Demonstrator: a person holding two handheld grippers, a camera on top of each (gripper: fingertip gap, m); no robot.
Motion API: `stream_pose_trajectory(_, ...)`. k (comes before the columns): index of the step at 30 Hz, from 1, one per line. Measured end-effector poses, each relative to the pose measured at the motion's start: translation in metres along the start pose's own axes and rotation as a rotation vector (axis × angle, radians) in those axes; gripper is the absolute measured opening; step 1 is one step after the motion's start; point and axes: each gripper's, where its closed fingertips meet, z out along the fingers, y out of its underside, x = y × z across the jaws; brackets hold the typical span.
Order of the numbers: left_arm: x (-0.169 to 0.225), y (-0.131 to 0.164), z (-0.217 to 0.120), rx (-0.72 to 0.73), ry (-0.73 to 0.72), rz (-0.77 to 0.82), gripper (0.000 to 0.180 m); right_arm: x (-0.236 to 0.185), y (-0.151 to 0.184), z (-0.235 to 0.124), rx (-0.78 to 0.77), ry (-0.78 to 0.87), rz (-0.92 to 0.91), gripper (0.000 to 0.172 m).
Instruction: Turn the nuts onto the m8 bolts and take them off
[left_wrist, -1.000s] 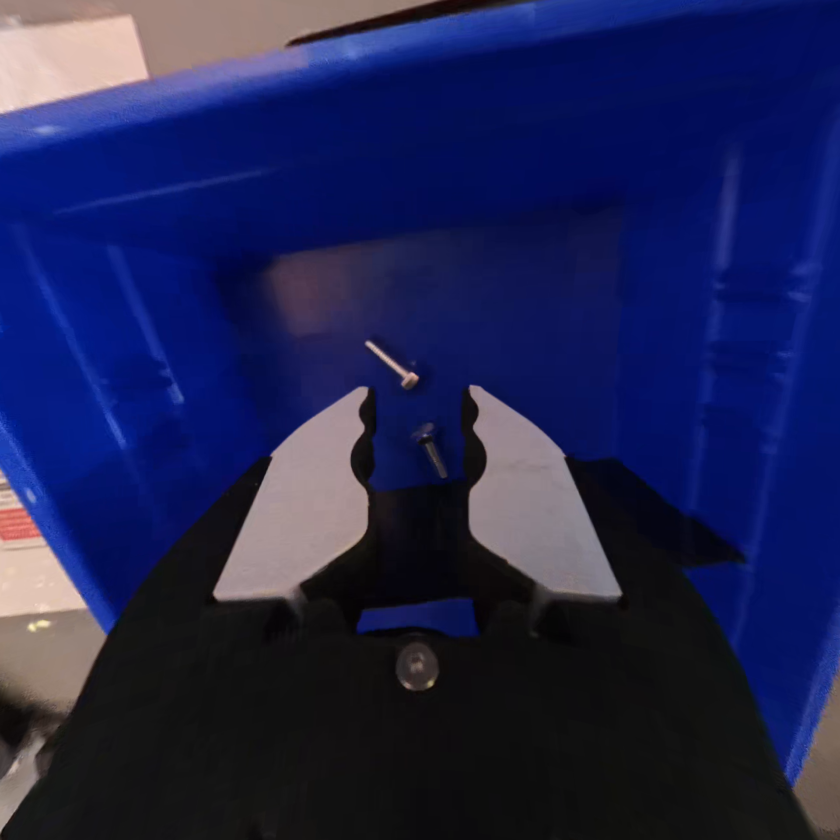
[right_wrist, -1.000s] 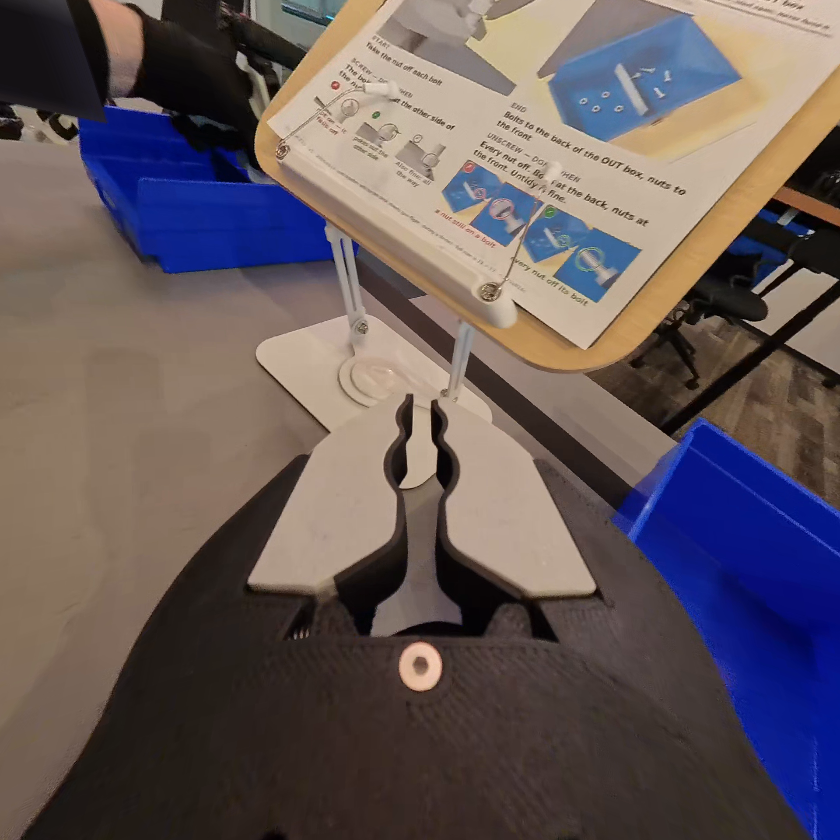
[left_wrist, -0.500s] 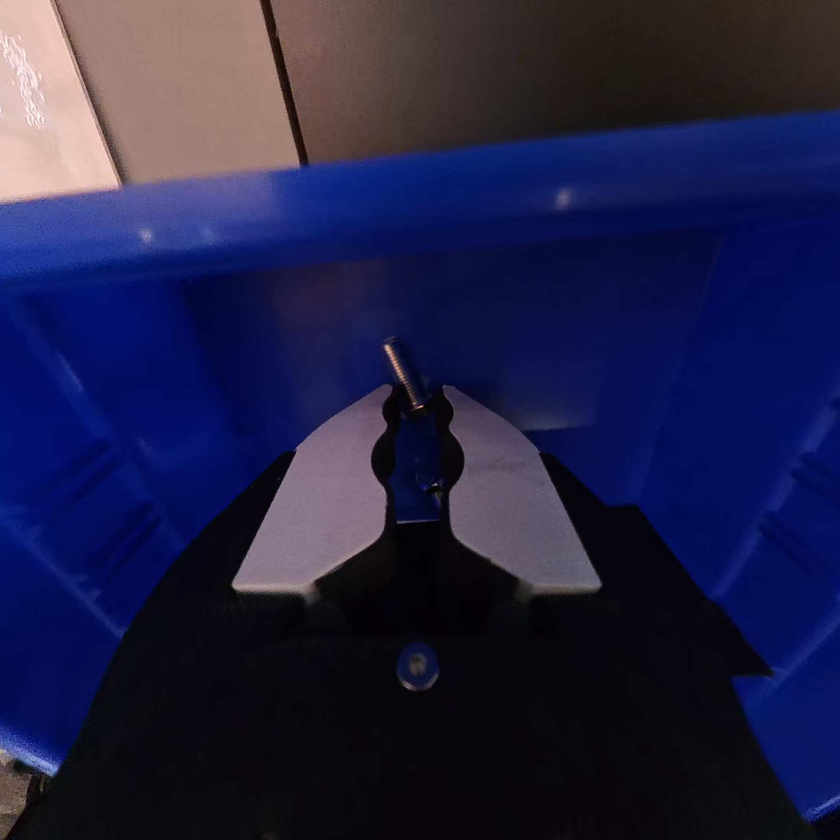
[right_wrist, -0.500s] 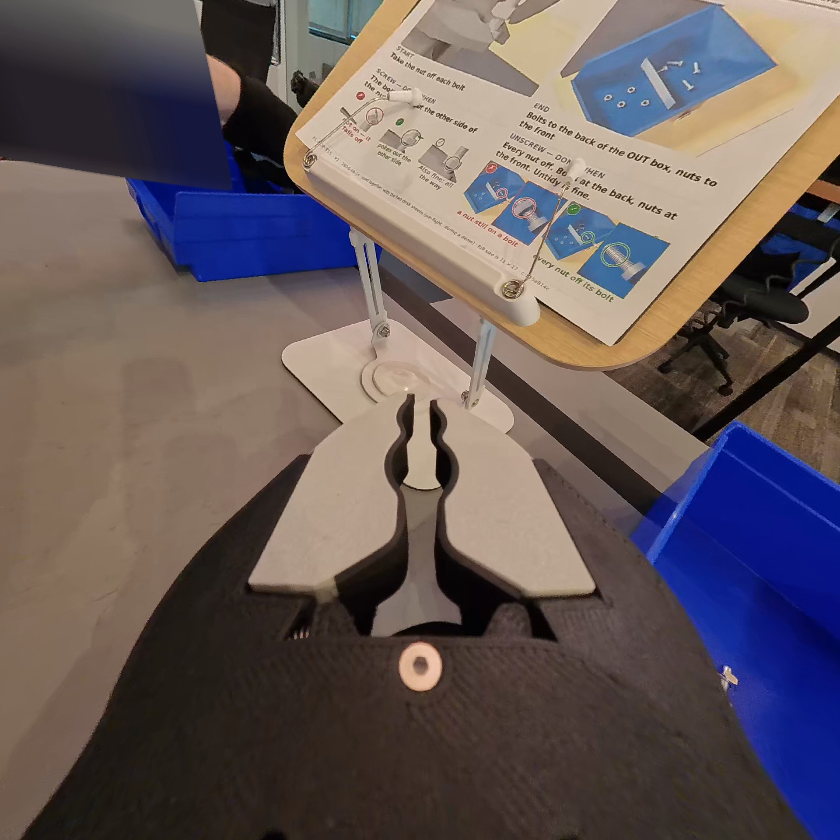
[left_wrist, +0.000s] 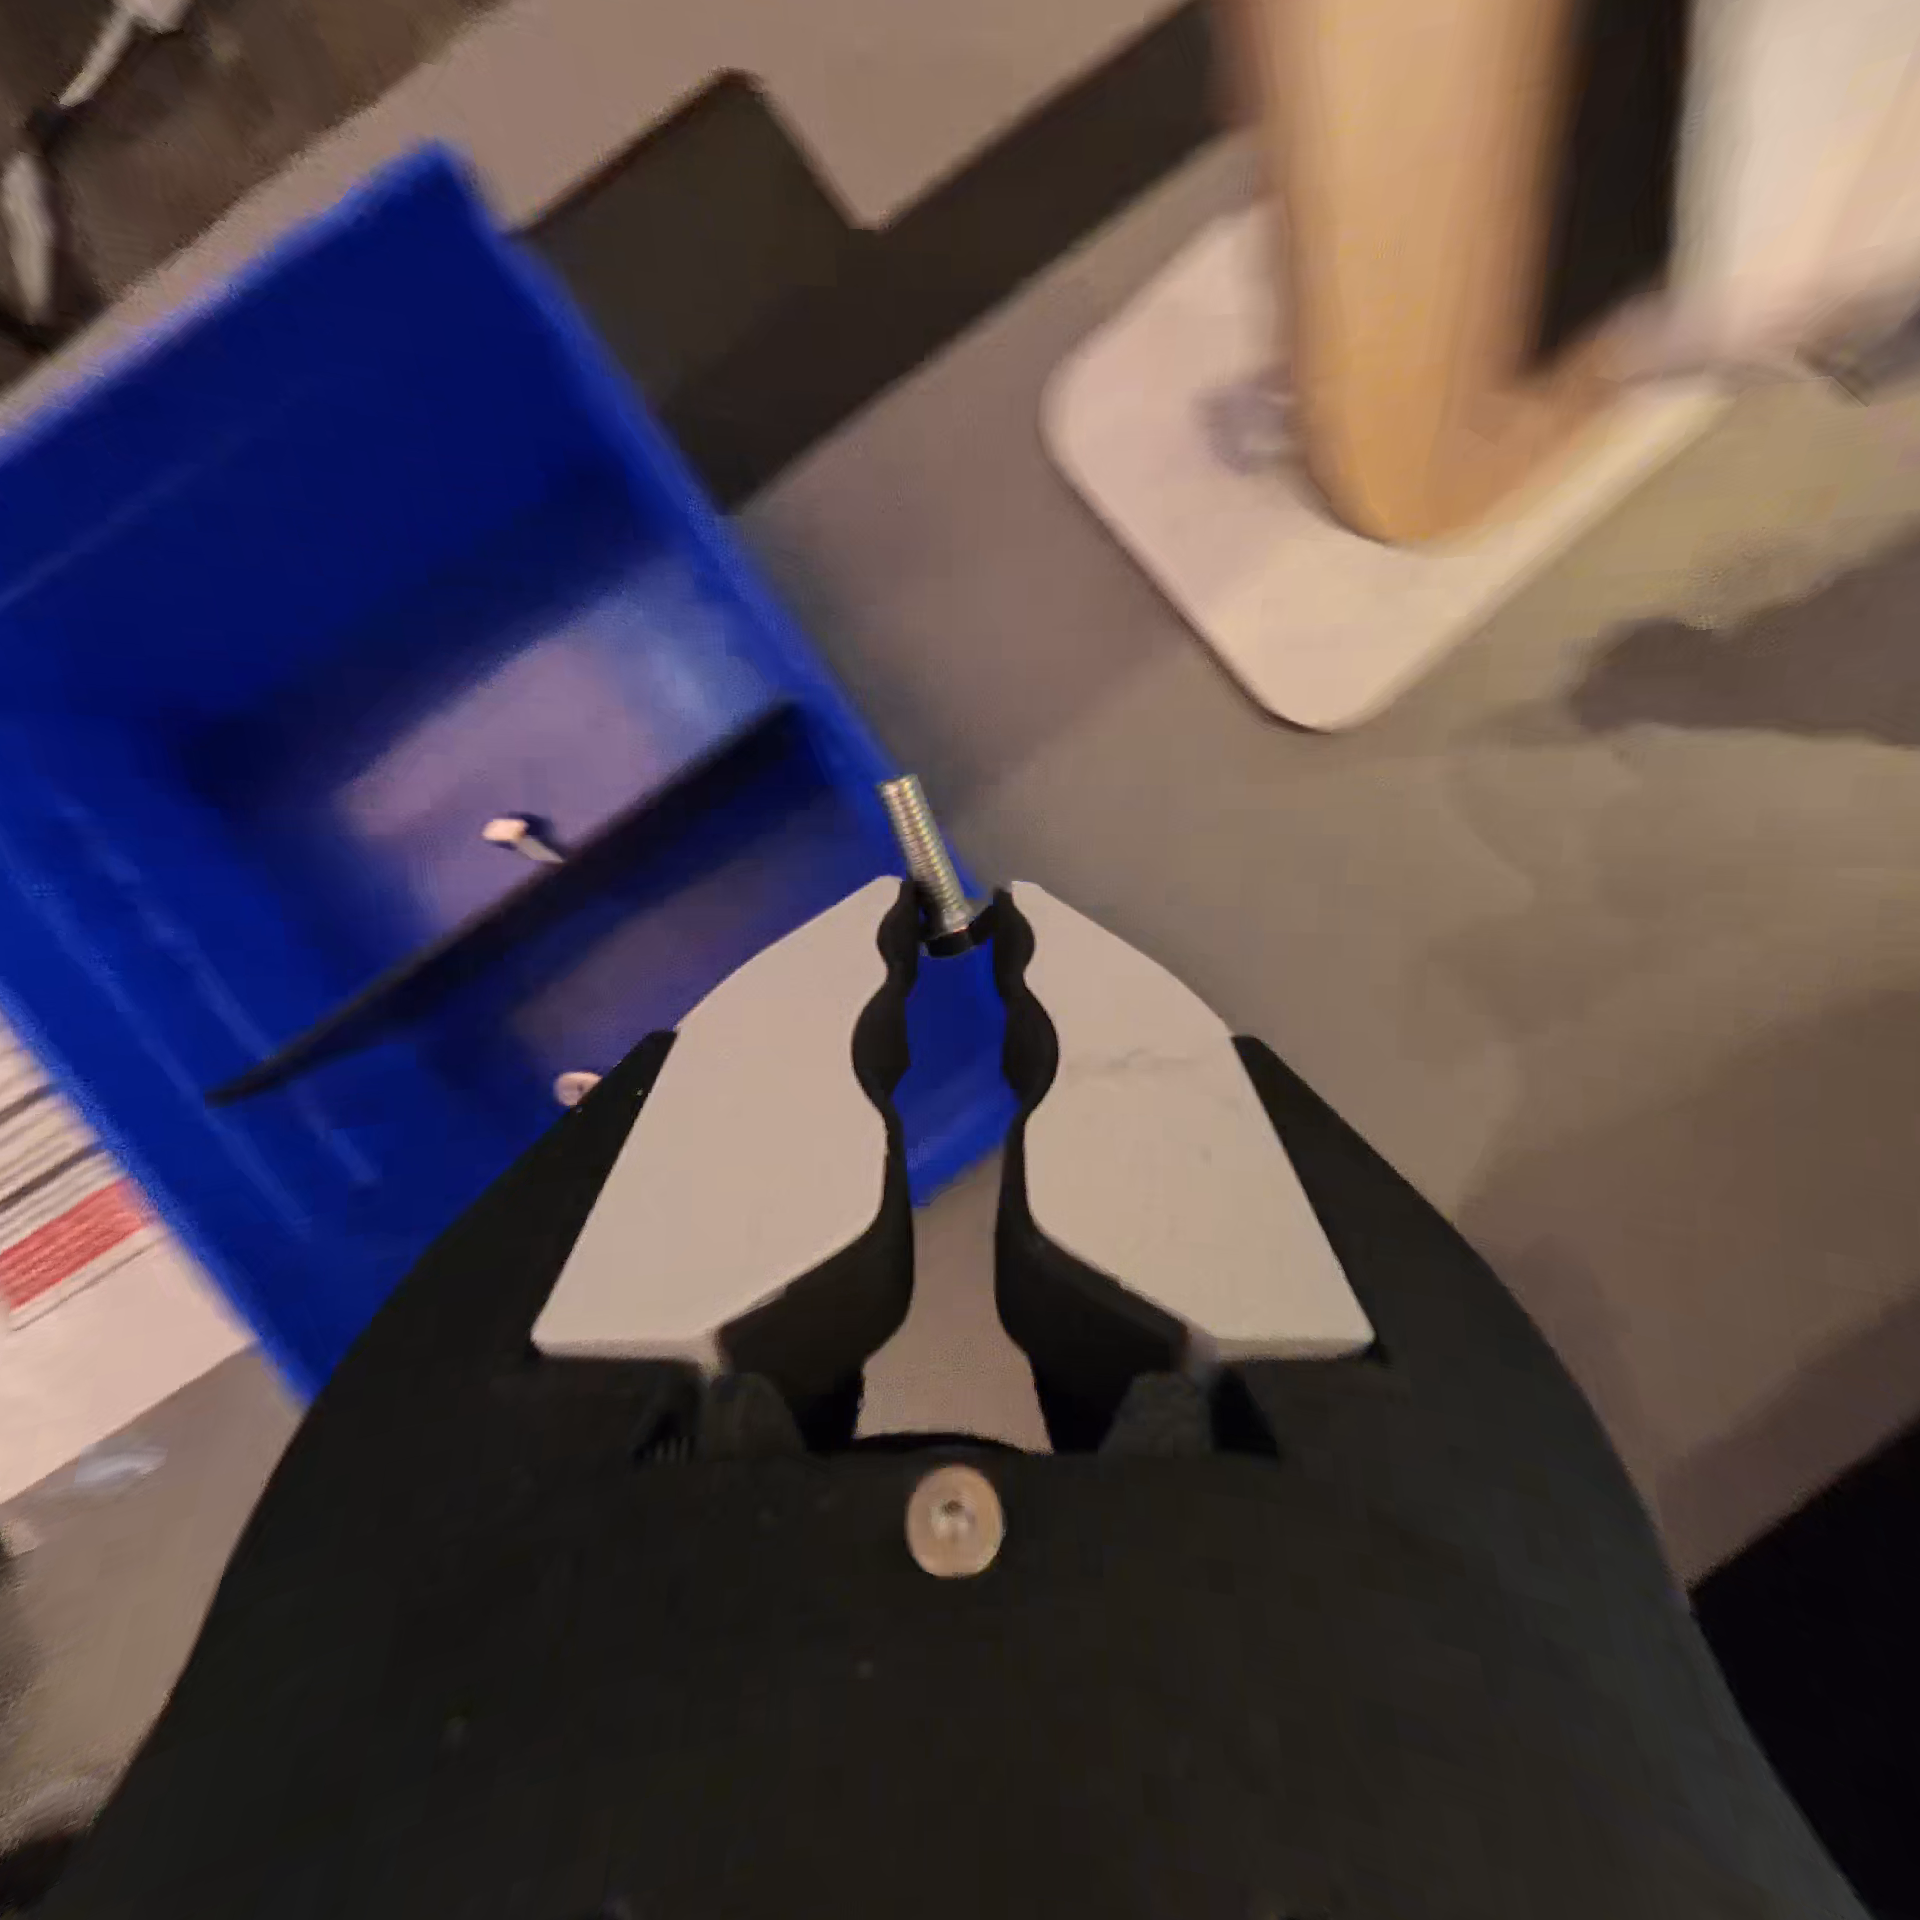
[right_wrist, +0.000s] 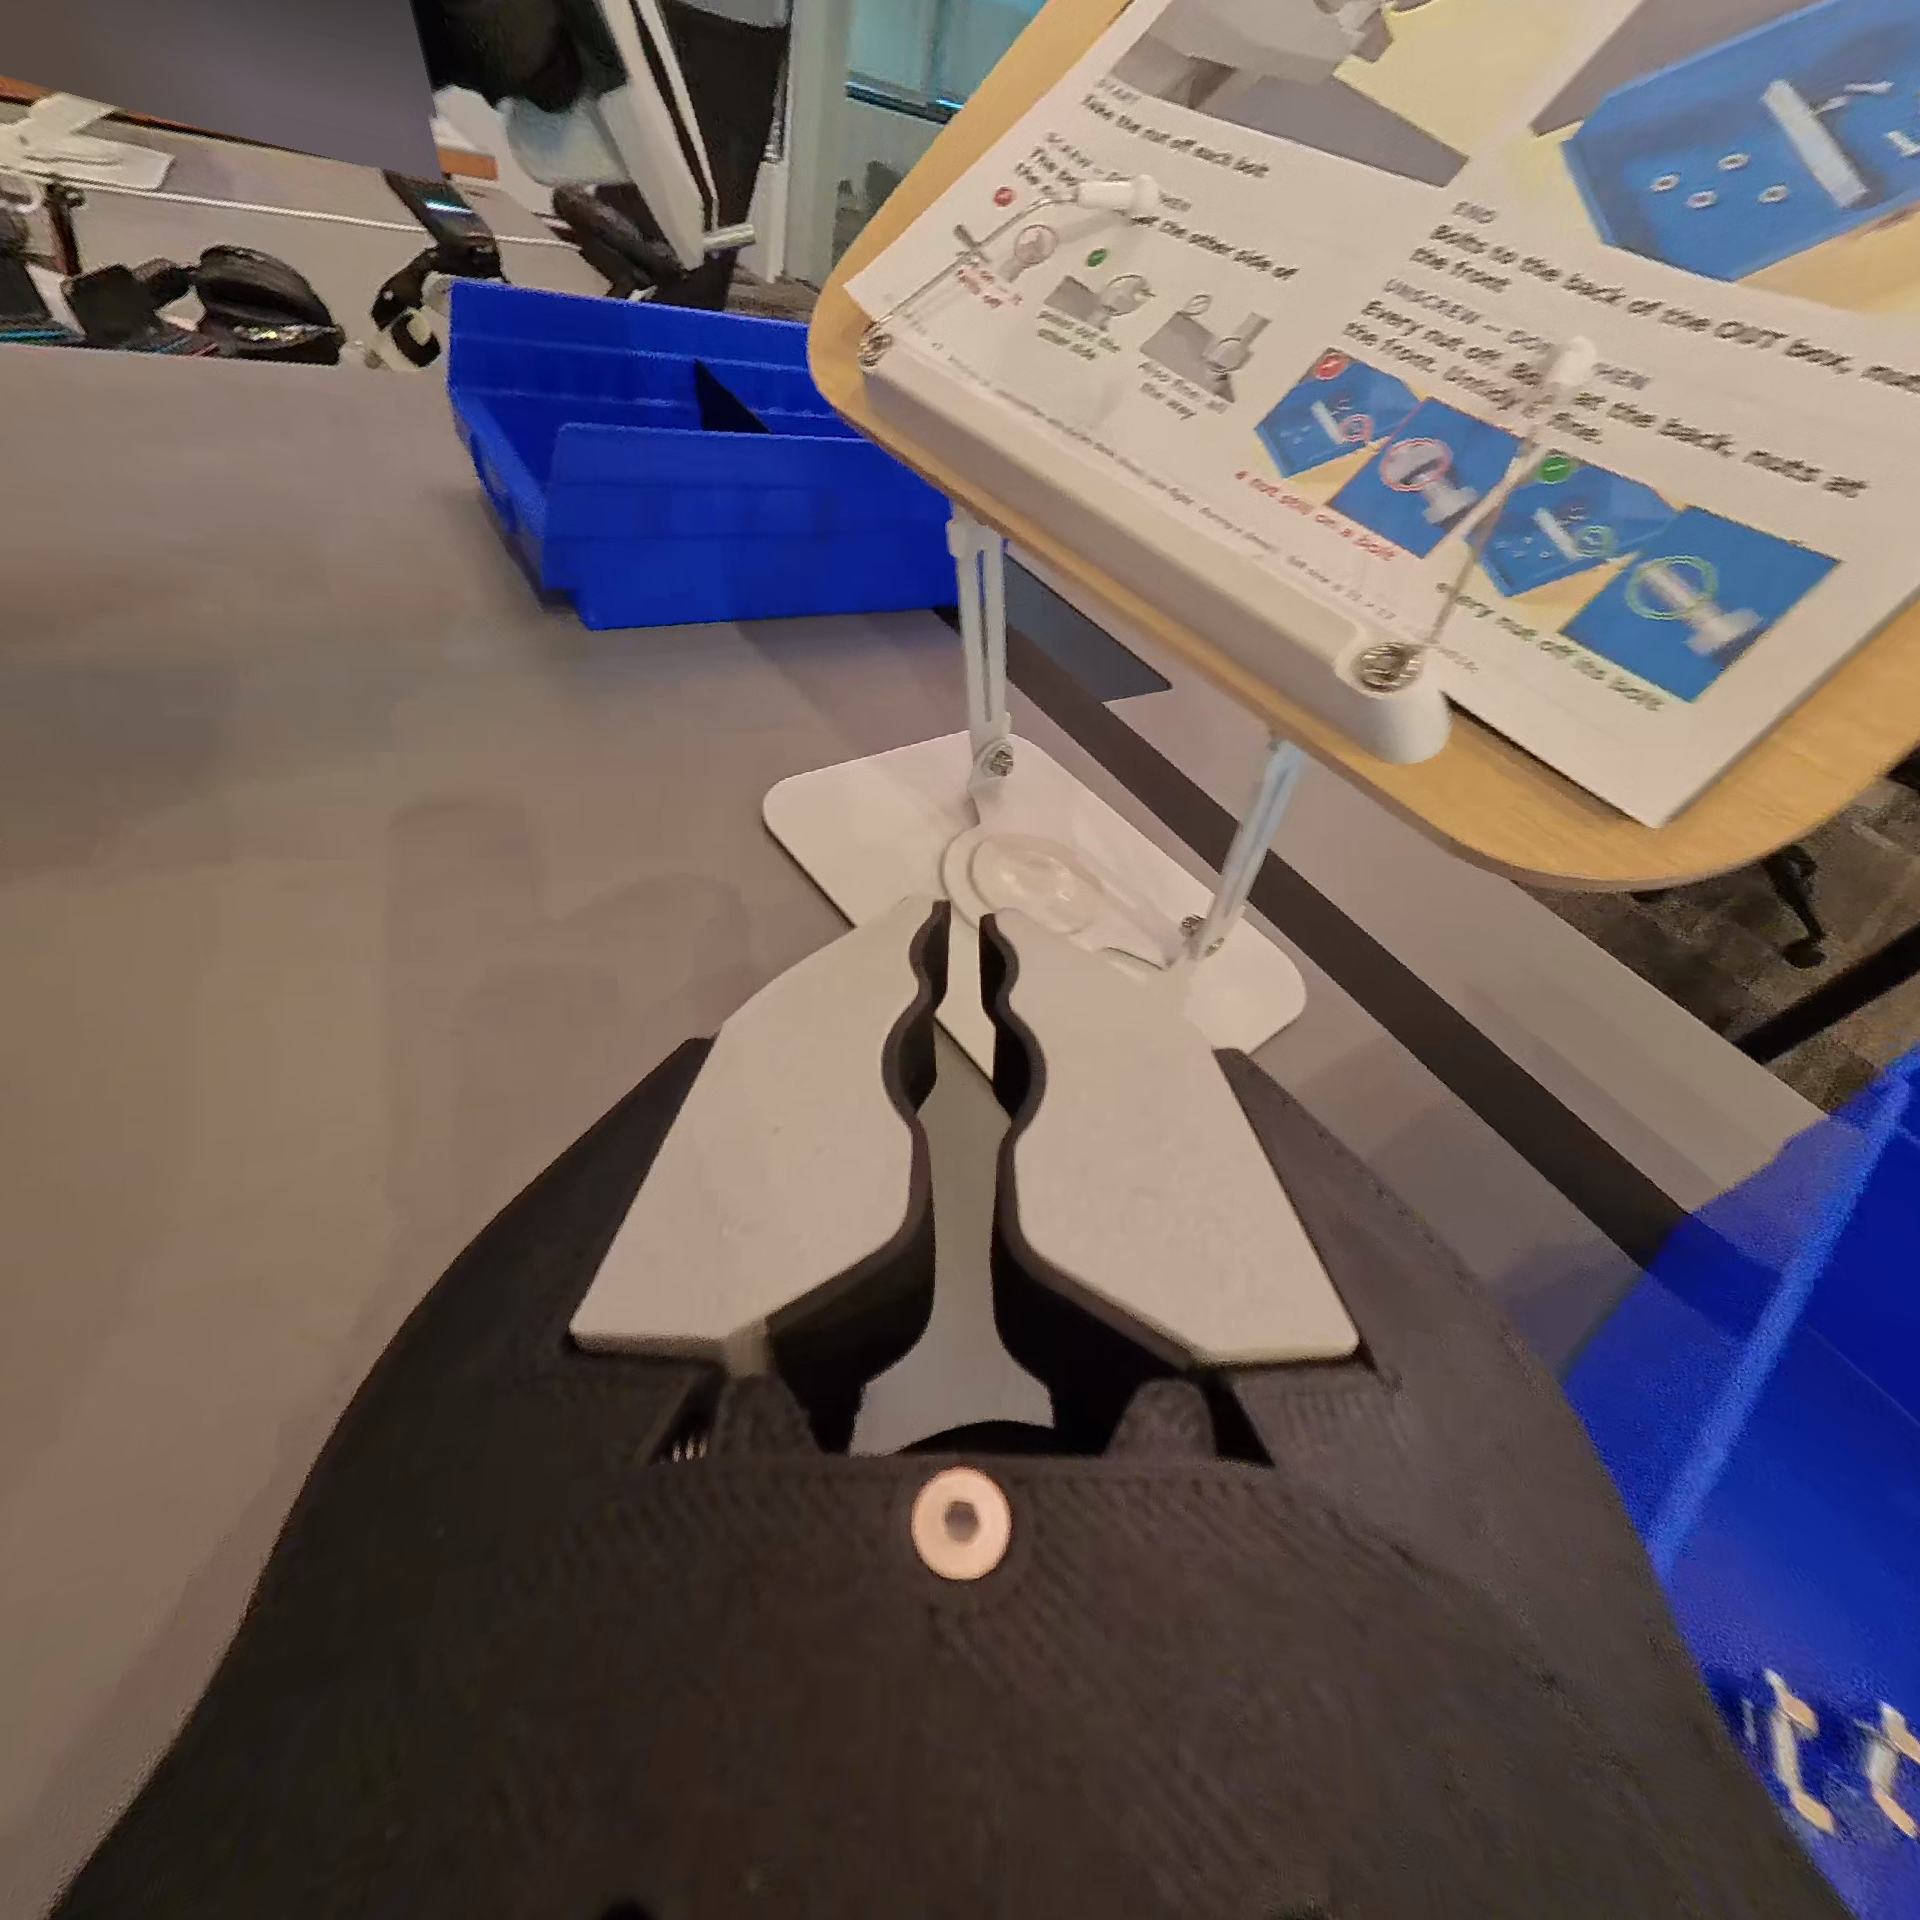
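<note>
Bolt (left_wrist: 928, 871) gripped by its head in the tips of the left tongs (left_wrist: 951, 914), threaded end poking out free, likely so a nut can be spun onto it. Held above the grey table (left_wrist: 1351, 935), just beside the blue bin (left_wrist: 312, 582). Inside that bin: a dark divider (left_wrist: 499, 914), another bolt (left_wrist: 520, 836) behind it, a small pale piece (left_wrist: 575, 1088) in front, too blurred to name. Right tongs (right_wrist: 964, 920) nearly closed, gripping nothing, over the white stand base (right_wrist: 862, 821). Second blue bin (right_wrist: 1766, 1403) at right, contents hidden.
</note>
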Motion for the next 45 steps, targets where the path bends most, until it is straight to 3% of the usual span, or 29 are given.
stream_pose_trajectory(3,0.081,0.027,0.006,-0.005,0.072,0.118,0.013,-0.015,0.003,0.009,-0.007,-0.038,-0.015,0.004)
stream_pose_trajectory(7,0.168,0.062,0.049,-0.079,0.198,0.231,0.013,-0.03,0.011,0.018,-0.027,-0.078,-0.044,0.003)
stream_pose_trajectory(9,0.193,0.077,0.077,-0.137,0.22,0.289,0.013,-0.035,0.018,0.022,-0.043,-0.091,-0.052,0.002)
stream_pose_trajectory(13,0.212,0.091,0.111,-0.212,0.238,0.367,0.013,-0.038,0.028,0.027,-0.067,-0.109,-0.048,0.002)
stream_pose_trajectory(21,0.219,0.109,0.13,-0.284,0.278,0.395,0.015,-0.036,0.037,0.028,-0.083,-0.12,-0.029,0.003)
stream_pose_trajectory(23,0.218,0.107,0.13,-0.26,0.26,0.388,0.024,-0.035,0.037,0.028,-0.083,-0.119,-0.027,0.003)
stream_pose_trajectory(25,0.215,0.105,0.128,-0.24,0.245,0.384,0.034,-0.035,0.038,0.028,-0.084,-0.118,-0.027,0.003)
stream_pose_trajectory(30,0.189,0.093,0.086,-0.146,0.147,0.367,0.031,-0.035,0.038,0.028,-0.082,-0.119,-0.029,0.003)
stream_pose_trajectory(34,0.114,0.069,0.021,-0.037,-0.032,0.253,0.024,-0.035,0.038,0.028,-0.079,-0.121,-0.021,0.003)
stream_pose_trajectory(37,0.047,0.064,-0.004,-0.034,-0.14,0.174,0.011,-0.036,0.039,0.029,-0.081,-0.125,-0.019,0.003)
stream_pose_trajectory(40,-0.001,0.069,0.005,-0.101,-0.159,0.245,0.012,-0.036,0.041,0.029,-0.084,-0.129,-0.017,0.003)
stream_pose_trajectory(45,-0.069,0.097,0.047,-0.3,-0.218,0.463,0.017,-0.035,0.045,0.03,-0.09,-0.136,-0.006,0.002)
